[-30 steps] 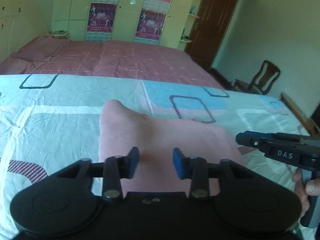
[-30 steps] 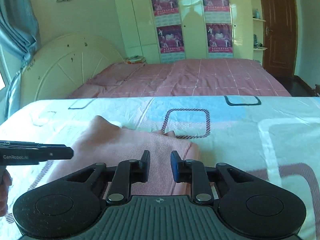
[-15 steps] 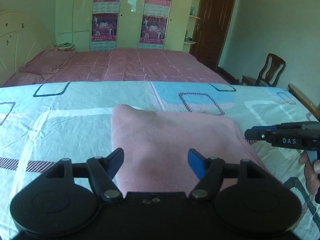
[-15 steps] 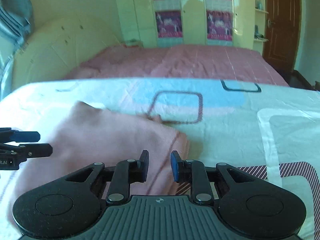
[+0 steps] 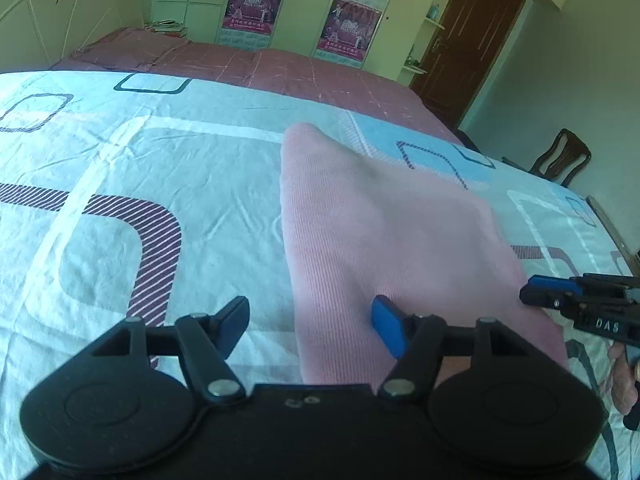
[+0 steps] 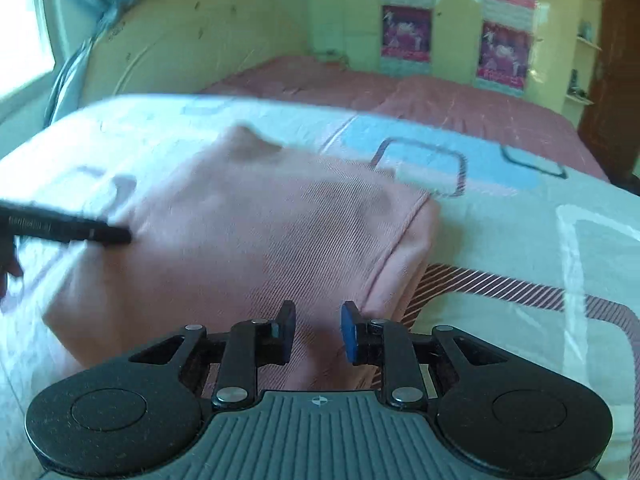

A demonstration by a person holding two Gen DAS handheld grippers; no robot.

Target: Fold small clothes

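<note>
A wide bed sheet of pale cotton (image 5: 168, 200), printed with blue, grey and striped rounded squares, fills the lower and middle part of both views; it has many fine wrinkles. Behind it, in the upper part of the frames, lies a dusty-pink checked bedspread (image 5: 288, 76). Behind that stands a cream wardrobe with purple posters (image 5: 256, 8). At the upper right of the left wrist view there is a dark brown wooden door (image 5: 468, 40), and lower at the right edge a brown wooden chair (image 5: 564, 158).

The pink ribbed knit garment (image 5: 384, 236) lies folded flat on the sheet, in the centre right of the left wrist view and in the centre left of the right wrist view (image 6: 256, 232), where it is blurred. Its right side shows a stitched hem.

The left gripper (image 5: 312, 328), black with blue pads, is at the bottom centre. Its fingers are wide apart and hold nothing; the left edge of the garment passes between them. The right gripper (image 6: 318, 334) is at the bottom centre of its view. Its fingers stand a little apart, with nothing between them, above the near edge of the garment. Each gripper also shows from the side in the other view, at the frame edge near the garment.
</note>
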